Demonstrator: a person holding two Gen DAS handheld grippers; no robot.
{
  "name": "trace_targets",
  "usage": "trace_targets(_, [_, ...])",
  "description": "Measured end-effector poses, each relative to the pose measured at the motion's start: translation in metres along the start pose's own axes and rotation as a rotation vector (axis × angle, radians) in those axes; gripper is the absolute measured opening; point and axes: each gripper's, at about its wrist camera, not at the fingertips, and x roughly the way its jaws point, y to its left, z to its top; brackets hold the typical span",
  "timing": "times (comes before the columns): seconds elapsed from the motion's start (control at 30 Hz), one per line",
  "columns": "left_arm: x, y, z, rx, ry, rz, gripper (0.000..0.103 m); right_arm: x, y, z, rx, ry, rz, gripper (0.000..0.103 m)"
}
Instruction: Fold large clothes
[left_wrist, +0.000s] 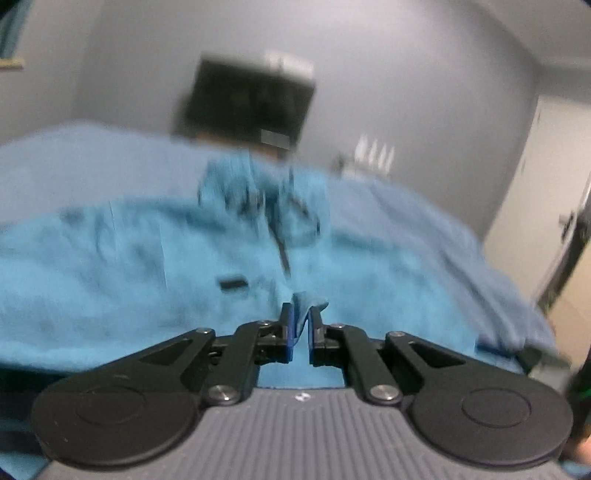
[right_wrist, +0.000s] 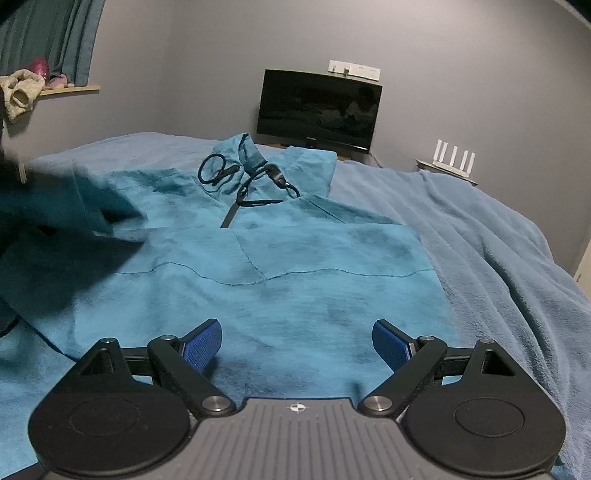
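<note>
A large turquoise fleece pullover (right_wrist: 280, 258) lies spread on the bed, collar and black drawcords (right_wrist: 243, 181) at the far end. My right gripper (right_wrist: 297, 341) is open and empty, hovering over the pullover's near hem. My left gripper (left_wrist: 300, 321) is shut on a pinched fold of the pullover (left_wrist: 110, 266); that view is motion-blurred. In the right wrist view a lifted, blurred part of the garment (right_wrist: 55, 210) hangs at the left.
The bed carries a paler blue blanket (right_wrist: 498, 258). A dark monitor (right_wrist: 319, 109) stands beyond the bed by the grey wall, a white router (right_wrist: 454, 155) to its right. A shelf (right_wrist: 70, 88) with soft items is at the upper left.
</note>
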Motion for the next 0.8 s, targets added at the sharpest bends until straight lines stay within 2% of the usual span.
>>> trace_targets(0.07, [0.002, 0.031, 0.011, -0.022, 0.050, -0.026, 0.015, -0.001, 0.002, 0.000, -0.007, -0.012, 0.011, 0.090])
trace_targets(0.1, [-0.002, 0.043, 0.020, -0.039, 0.048, -0.048, 0.031, -0.002, 0.003, 0.001, -0.014, -0.019, 0.017, 0.090])
trace_targets(0.13, [-0.006, 0.050, 0.030, -0.061, 0.025, -0.066, 0.048, -0.003, 0.004, 0.001, -0.022, -0.026, 0.024, 0.090])
trace_targets(0.17, [-0.014, 0.054, 0.040, -0.085, -0.018, -0.080, 0.056, -0.005, 0.006, 0.001, -0.031, -0.035, 0.032, 0.090])
trace_targets(0.2, [-0.025, 0.057, 0.043, -0.097, -0.059, -0.088, 0.068, -0.007, 0.007, 0.001, -0.042, -0.045, 0.042, 0.090])
trace_targets(0.23, [-0.039, 0.058, 0.047, -0.100, -0.088, -0.088, 0.072, -0.010, 0.009, 0.001, -0.054, -0.054, 0.055, 0.090])
trace_targets(0.3, [-0.070, 0.070, 0.062, -0.072, -0.117, -0.056, 0.072, -0.013, 0.014, 0.002, -0.081, -0.069, 0.086, 0.089])
trace_targets(0.4, [-0.092, 0.083, 0.079, -0.034, -0.145, 0.068, 0.073, -0.020, 0.019, 0.010, -0.110, -0.078, 0.130, 0.086])
trace_targets(0.47, [-0.090, 0.099, 0.081, -0.073, -0.149, 0.132, 0.073, -0.026, 0.018, 0.027, -0.035, -0.076, 0.211, 0.086])
trace_targets(0.53, [-0.080, 0.119, 0.082, -0.123, -0.129, 0.183, 0.073, -0.028, 0.015, 0.053, 0.066, -0.061, 0.338, 0.086])
trace_targets(0.67, [-0.057, 0.136, 0.080, -0.105, -0.064, 0.274, 0.073, -0.008, 0.037, 0.088, 0.172, 0.072, 0.495, 0.086])
trace_targets(0.73, [-0.048, 0.141, 0.076, -0.106, -0.034, 0.296, 0.073, 0.011, 0.055, 0.091, 0.239, 0.141, 0.572, 0.086])
trace_targets(0.8, [-0.040, 0.148, 0.072, -0.118, -0.021, 0.302, 0.073, 0.033, 0.080, 0.088, 0.248, 0.211, 0.611, 0.086])
